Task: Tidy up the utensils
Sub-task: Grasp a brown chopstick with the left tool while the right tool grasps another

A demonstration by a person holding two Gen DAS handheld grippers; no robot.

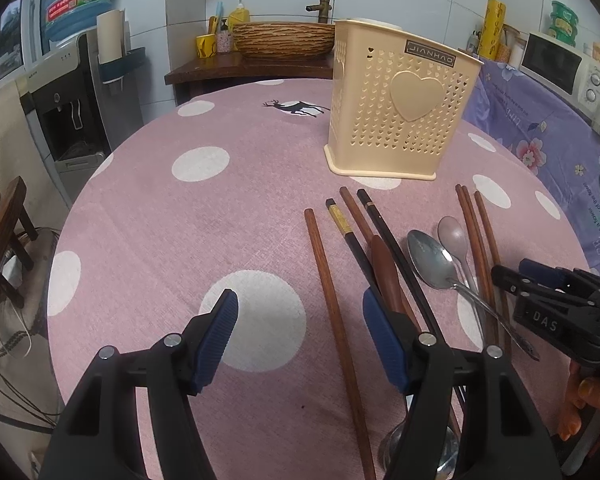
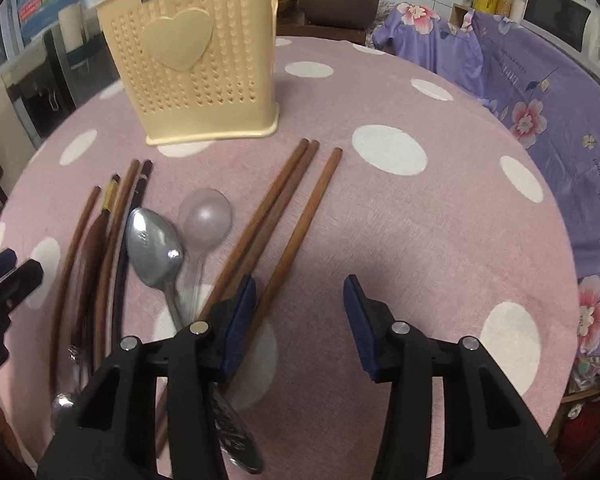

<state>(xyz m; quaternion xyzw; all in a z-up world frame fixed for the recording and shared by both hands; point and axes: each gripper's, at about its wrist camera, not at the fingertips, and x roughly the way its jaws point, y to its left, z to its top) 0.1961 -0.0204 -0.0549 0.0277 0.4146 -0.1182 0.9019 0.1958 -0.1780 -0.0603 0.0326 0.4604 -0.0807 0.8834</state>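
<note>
A cream perforated utensil holder with a heart on its front stands upright at the back of the round pink table; it also shows in the right wrist view. In front of it lie several brown and black chopsticks, a large metal spoon and a small spoon. My left gripper is open and empty, low over a brown chopstick. My right gripper is open and empty, its left finger over the right-hand brown chopsticks. The spoons lie to its left.
A purple flowered cloth covers the surface to the right, with a microwave behind it. A wooden basin and a tap stand beyond the table. A water dispenser stands at the left, with a wooden stool by the table's edge.
</note>
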